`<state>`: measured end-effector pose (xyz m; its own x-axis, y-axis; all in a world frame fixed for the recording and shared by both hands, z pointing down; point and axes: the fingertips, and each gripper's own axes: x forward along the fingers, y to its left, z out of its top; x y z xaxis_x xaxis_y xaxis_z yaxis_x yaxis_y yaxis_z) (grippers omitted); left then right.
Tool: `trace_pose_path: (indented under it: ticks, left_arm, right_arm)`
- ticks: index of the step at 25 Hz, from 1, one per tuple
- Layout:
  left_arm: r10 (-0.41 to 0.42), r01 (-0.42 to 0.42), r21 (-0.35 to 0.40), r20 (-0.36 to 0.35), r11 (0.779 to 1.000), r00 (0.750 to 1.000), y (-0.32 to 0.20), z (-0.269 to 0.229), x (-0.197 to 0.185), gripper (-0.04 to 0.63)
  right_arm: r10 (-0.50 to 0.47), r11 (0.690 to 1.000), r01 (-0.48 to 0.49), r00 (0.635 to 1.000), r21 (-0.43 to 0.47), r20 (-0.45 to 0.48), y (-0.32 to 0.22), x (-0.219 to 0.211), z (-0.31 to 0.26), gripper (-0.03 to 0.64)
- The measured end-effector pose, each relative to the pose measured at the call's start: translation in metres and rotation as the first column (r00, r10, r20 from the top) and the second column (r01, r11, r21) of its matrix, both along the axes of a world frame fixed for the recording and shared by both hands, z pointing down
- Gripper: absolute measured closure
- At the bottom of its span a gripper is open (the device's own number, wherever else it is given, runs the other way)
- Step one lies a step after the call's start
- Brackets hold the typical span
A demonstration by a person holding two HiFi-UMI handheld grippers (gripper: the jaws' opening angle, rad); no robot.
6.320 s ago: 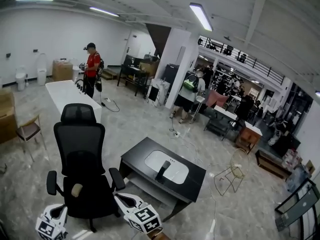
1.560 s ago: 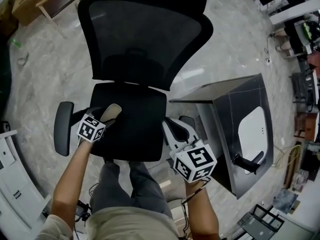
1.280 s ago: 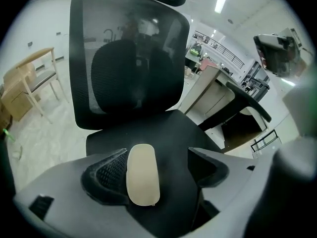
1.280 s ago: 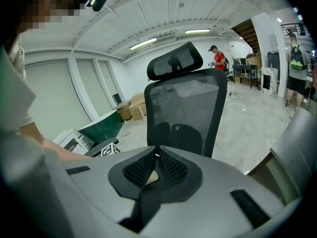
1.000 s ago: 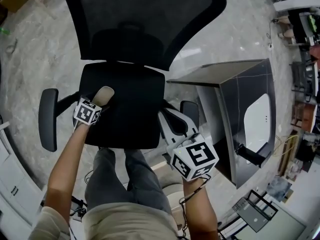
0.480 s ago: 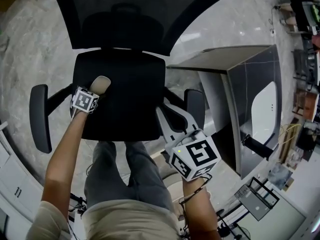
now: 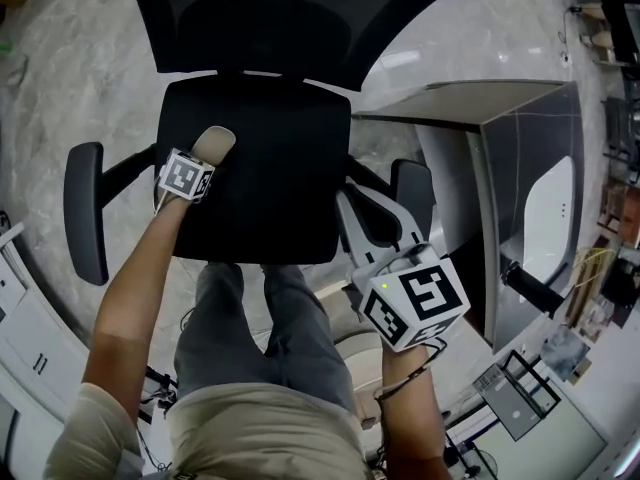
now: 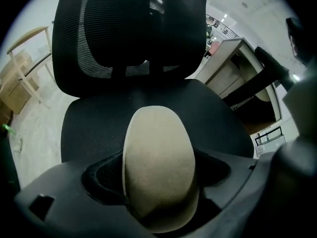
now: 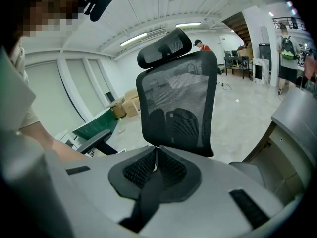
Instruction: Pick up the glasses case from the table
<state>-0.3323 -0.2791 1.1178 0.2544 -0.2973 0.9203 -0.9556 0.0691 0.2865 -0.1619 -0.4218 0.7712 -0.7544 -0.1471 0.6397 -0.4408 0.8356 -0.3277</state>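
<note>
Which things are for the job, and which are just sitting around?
For the job:
left gripper, shut on the beige oval case
right gripper, shut and empty
table
dark thing lying on it

Just sitting around:
office chair
cardboard boxes

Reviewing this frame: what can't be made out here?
- Case: its near end, in the left gripper view, is sunk between the jaws of the left gripper.
- Dark object on the desk: head view, too small and dark to identify.
- Chair: head view, backrest top cut off by the upper edge; base hidden under the seat.
</note>
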Motion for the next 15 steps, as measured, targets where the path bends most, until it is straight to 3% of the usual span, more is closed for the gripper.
trace_pose_path:
  ticks: [4, 15]
  left_arm:
    - [-0.038, 0.039, 0.017, -0.033, 0.999, 0.999, -0.003, -0.014, 0.000, 0.179]
    - [-0.098, 0.110, 0.199, -0.067, 0.974, 0.993, -0.038, -0.109, -0.010, 0.181]
  right_arm:
    - [-0.002, 1.000, 0.002, 1.000, 0.002, 0.002, 0.002, 0.001, -0.005, 0.589]
    - [-0.011, 1.000, 0.010, 0.999, 0.030, 0.036, 0.011, -0.006, -0.045, 0.589]
